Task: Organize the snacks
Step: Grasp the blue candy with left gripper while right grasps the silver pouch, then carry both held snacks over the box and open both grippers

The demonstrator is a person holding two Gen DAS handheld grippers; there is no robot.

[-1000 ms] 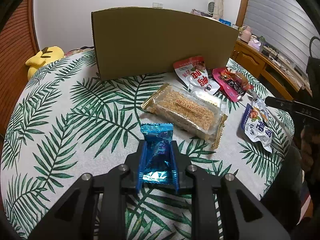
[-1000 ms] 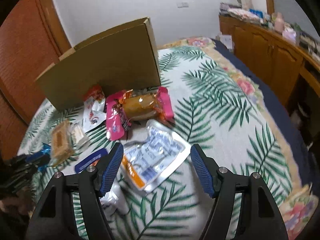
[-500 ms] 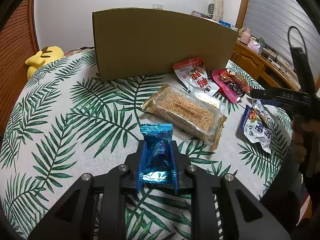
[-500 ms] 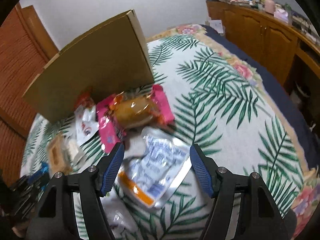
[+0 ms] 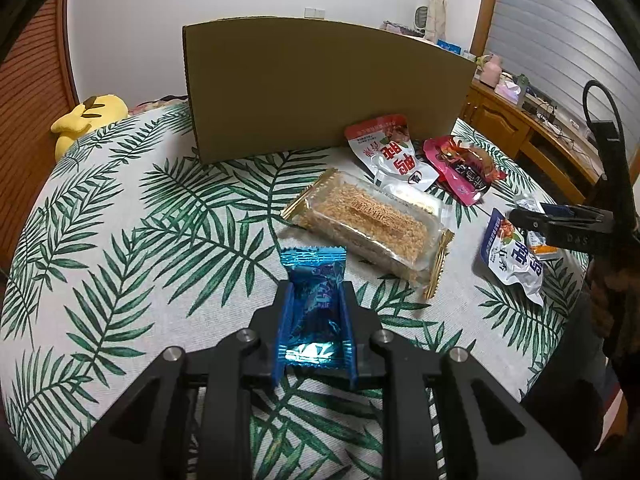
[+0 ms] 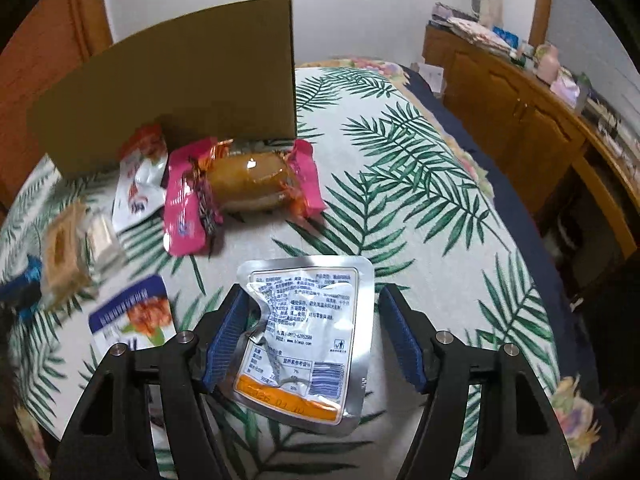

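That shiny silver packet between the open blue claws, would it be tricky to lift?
Probably a little. The silver pouch looks flat and creased, so it likely flops and bends when the right gripper squeezes it. Its glossy foil may be slippery. It lies flat on the tablecloth, so it shouldn't roll or tip.

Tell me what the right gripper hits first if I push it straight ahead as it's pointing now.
Probably the silver foil pouch: it already lies between the open right gripper jaws. Beyond it, the pink-wrapped bun sits ahead, slightly left, before the cardboard box. Depth is uncertain.
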